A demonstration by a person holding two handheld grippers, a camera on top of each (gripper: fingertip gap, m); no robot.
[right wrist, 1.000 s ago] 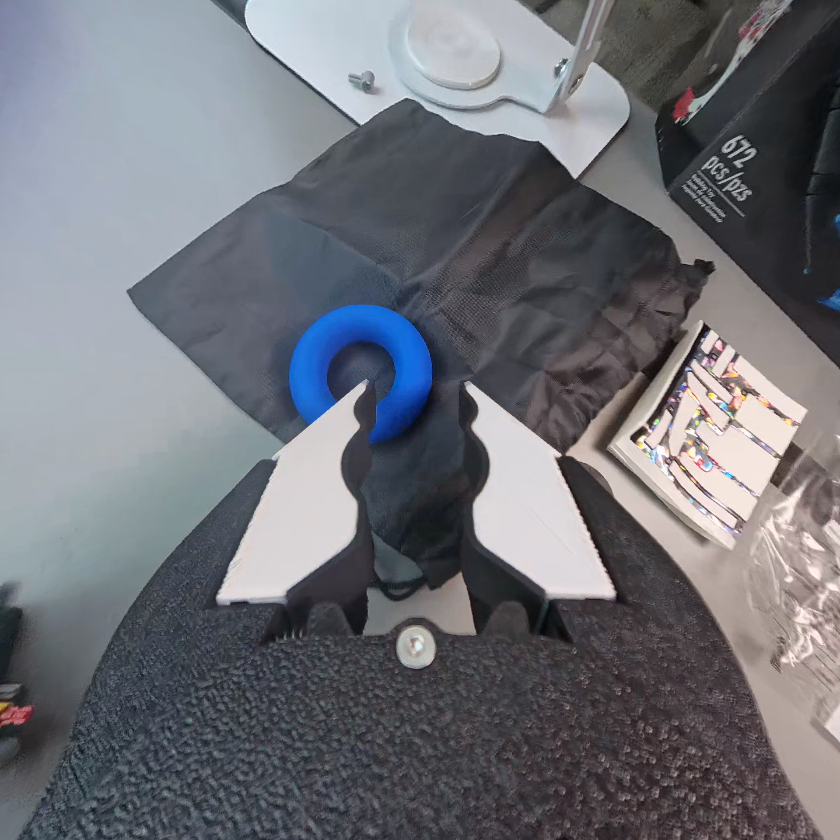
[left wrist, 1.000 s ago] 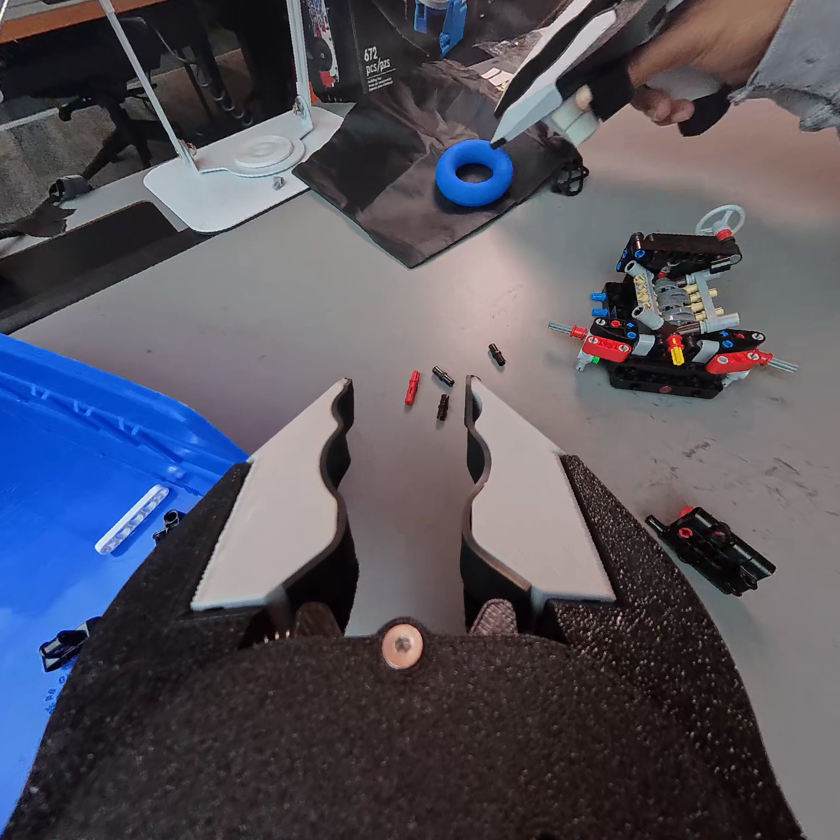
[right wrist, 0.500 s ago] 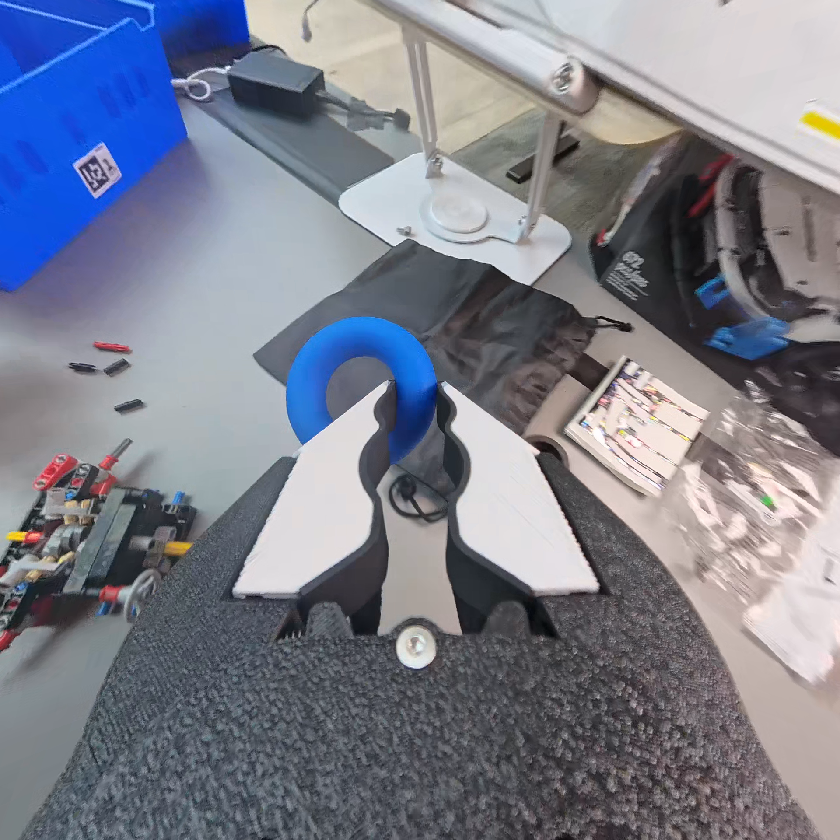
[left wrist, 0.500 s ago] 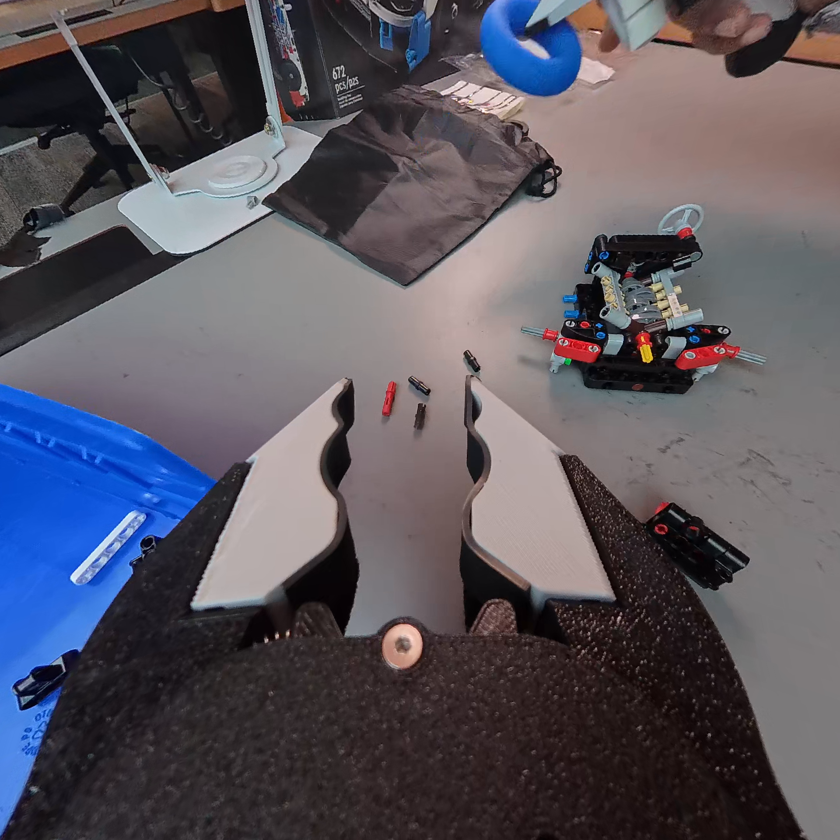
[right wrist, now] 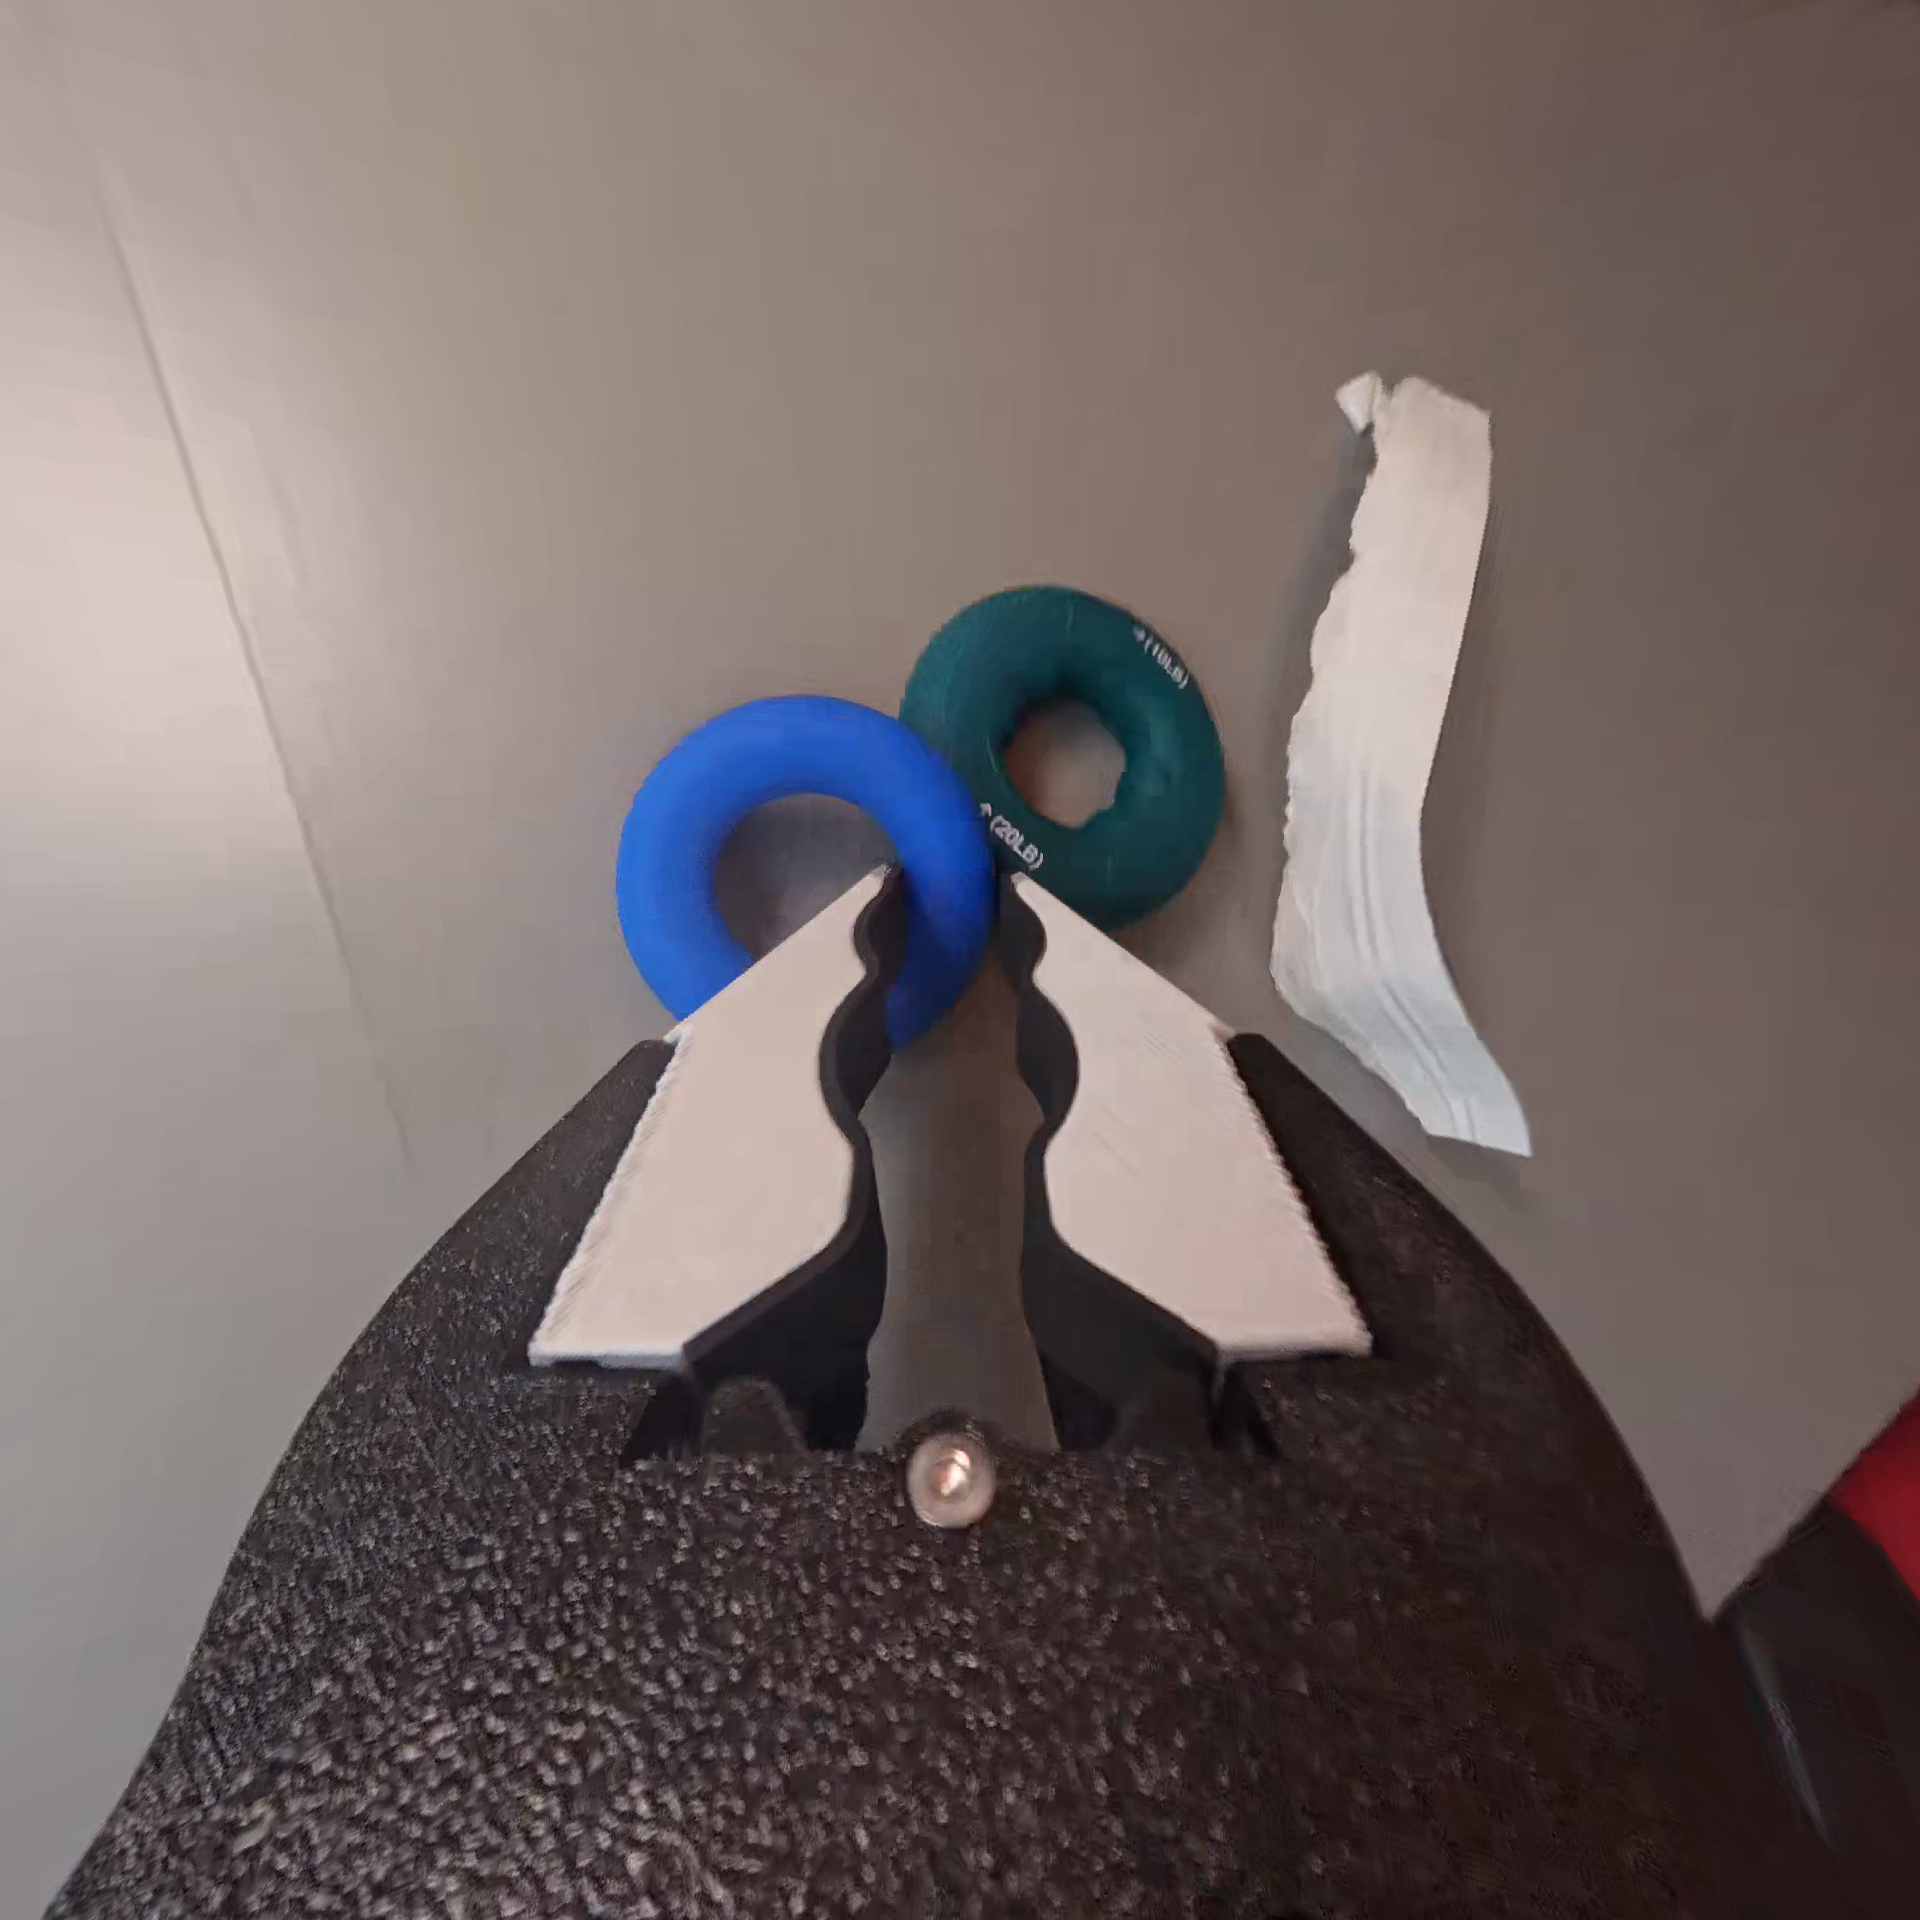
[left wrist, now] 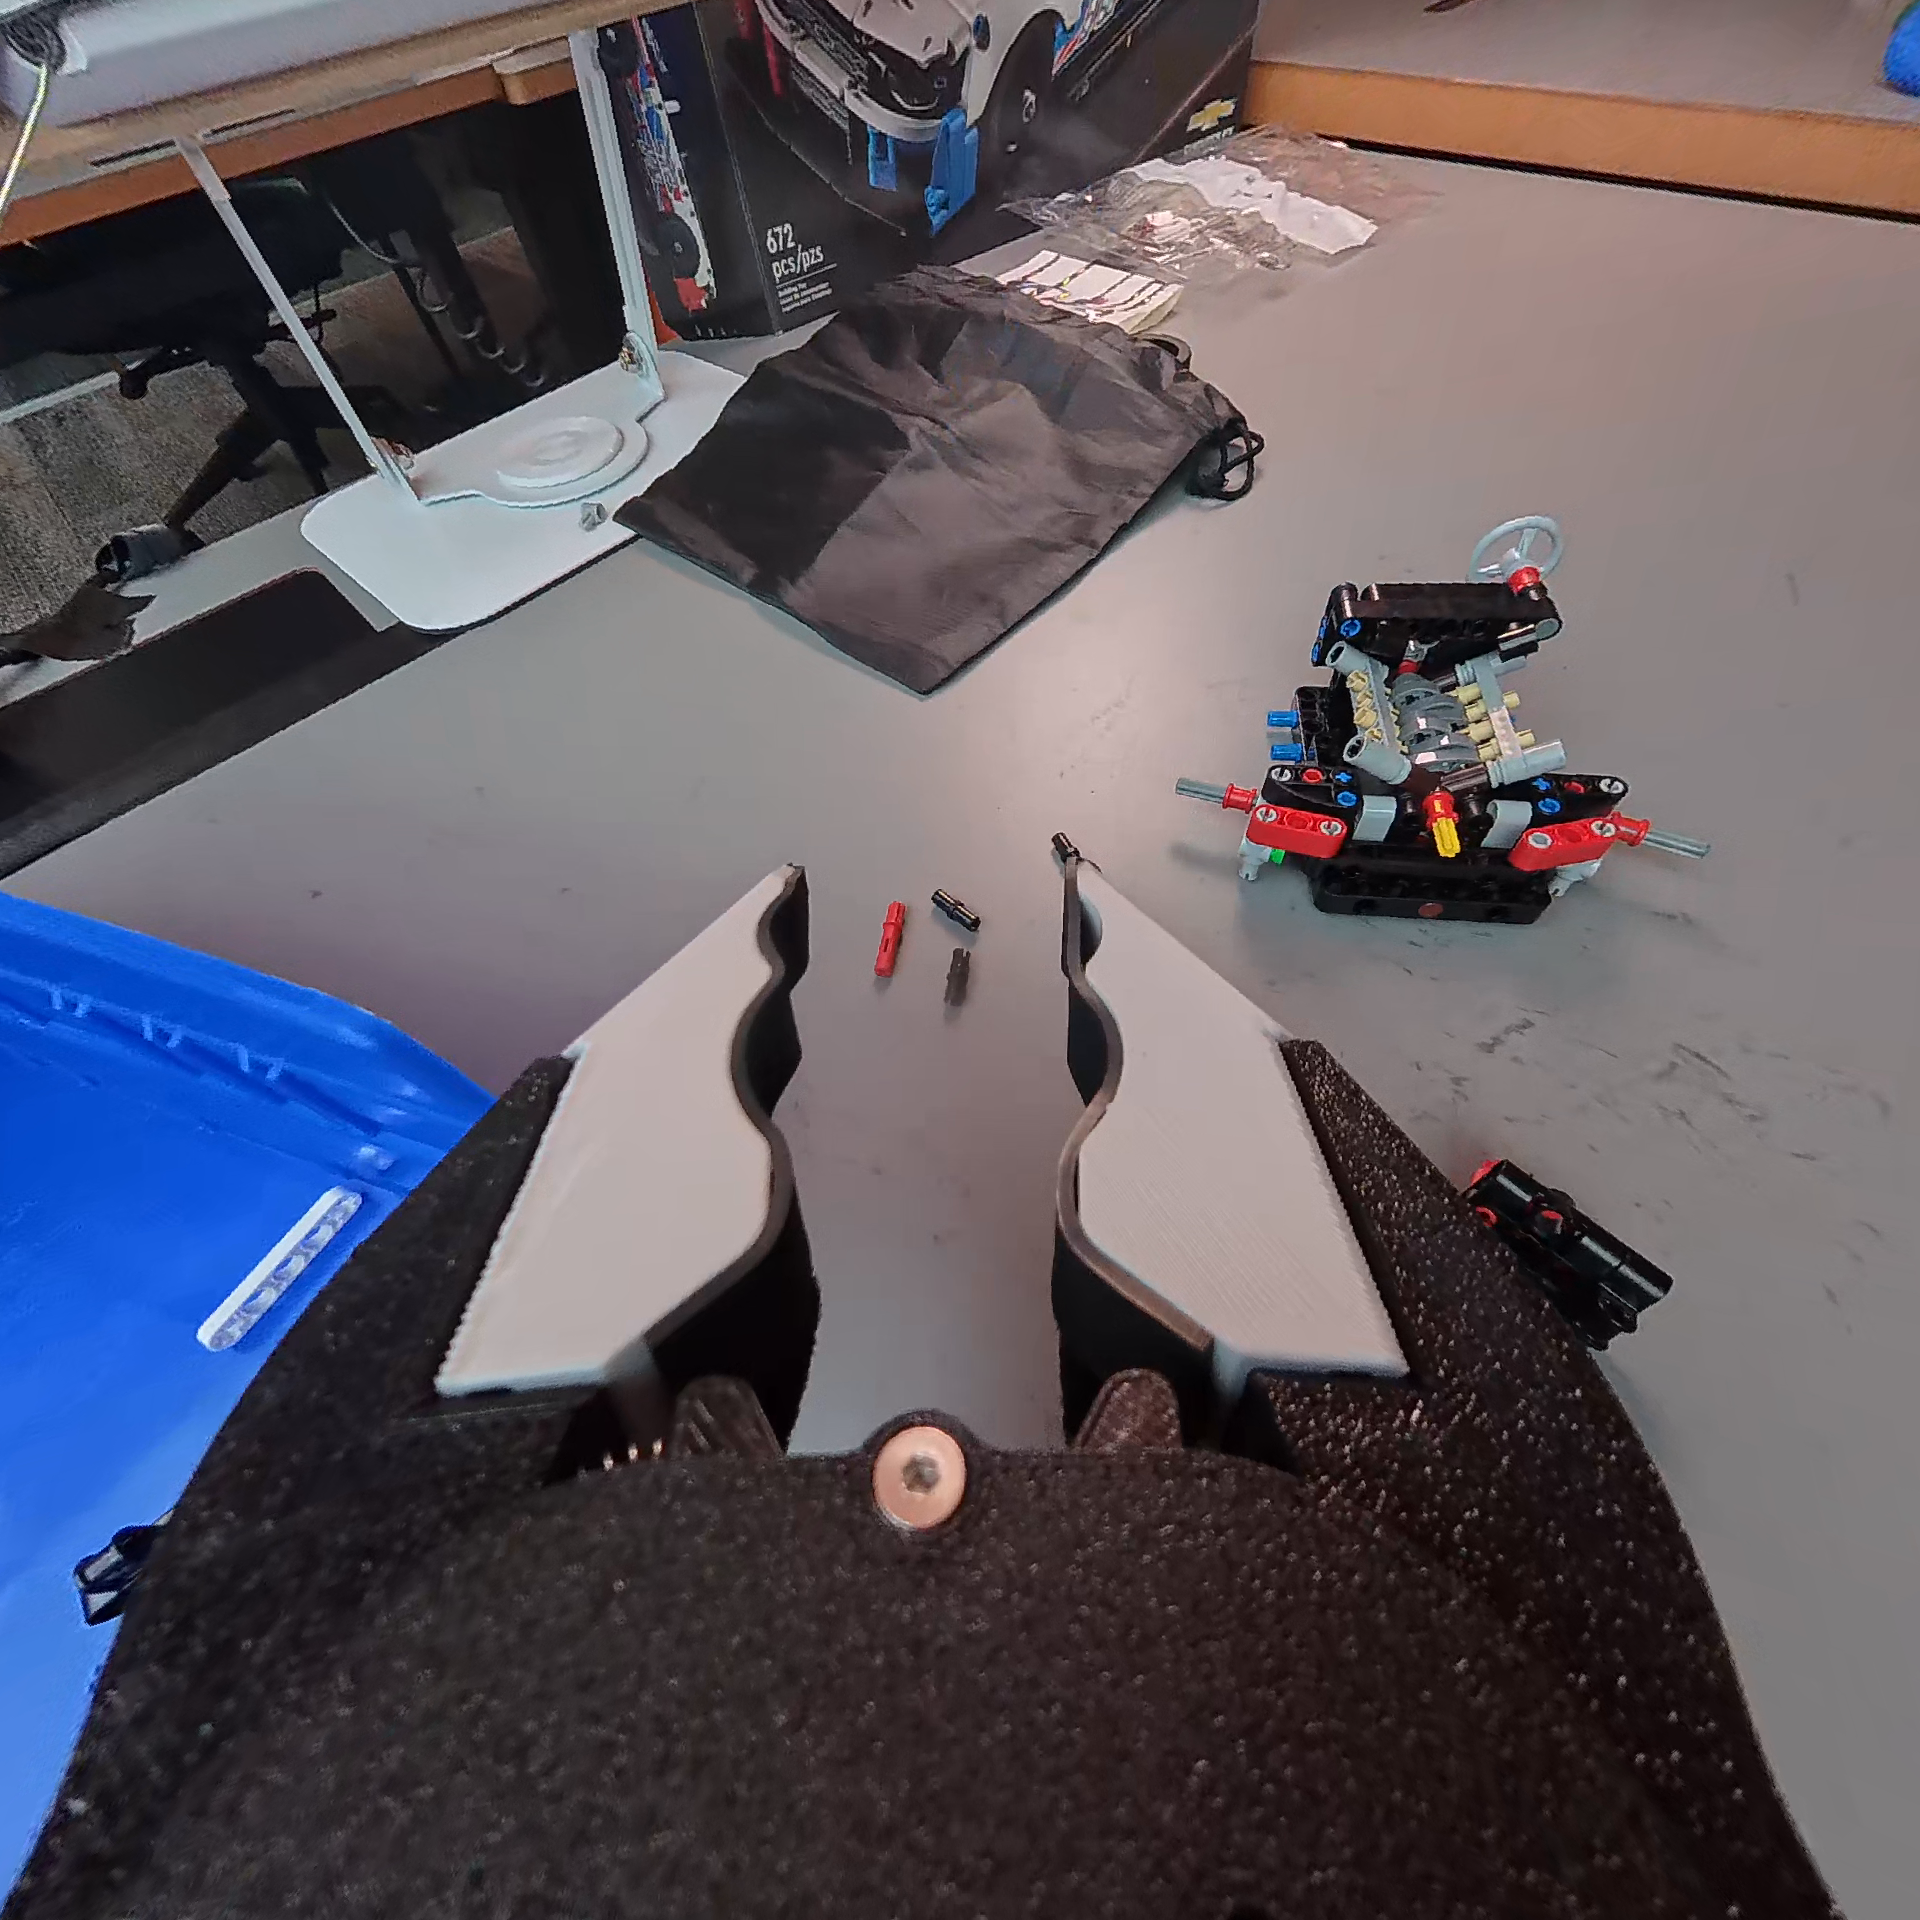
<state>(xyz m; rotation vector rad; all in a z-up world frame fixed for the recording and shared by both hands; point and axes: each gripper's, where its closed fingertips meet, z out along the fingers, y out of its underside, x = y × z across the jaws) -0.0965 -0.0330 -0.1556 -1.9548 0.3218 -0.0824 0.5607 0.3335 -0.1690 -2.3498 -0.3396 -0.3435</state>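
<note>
My right gripper point(right wrist: 948, 878) is shut on a blue rubber ring point(right wrist: 727, 774), pinching its right side, over a plain grey surface. A dark green ring point(right wrist: 1143, 727) lies just beyond, touching or nearly touching the blue one. My left gripper point(left wrist: 932, 883) is open and empty, low over the grey table. Between its fingertips lie a red pin point(left wrist: 889, 938) and two small black pins point(left wrist: 956, 907), with a third black pin point(left wrist: 1062, 844) at its right fingertip. A part-built brick model point(left wrist: 1429, 774) stands to the right.
A blue bin point(left wrist: 156, 1195) with loose parts is at the left. A black drawstring bag point(left wrist: 935, 478), a white stand base point(left wrist: 499, 499), a kit box point(left wrist: 935, 135) and plastic bags lie at the back. A small black brick piece point(left wrist: 1569, 1252) lies right. A torn white paper strip point(right wrist: 1382, 769) lies beside the rings. Tip to tip, the grippers are about 75 cm apart.
My right gripper closed on the blue ring, lifted it off the black bag and carried it away to a grey surface beside a green ring. My left gripper stayed open and drew back slightly.
</note>
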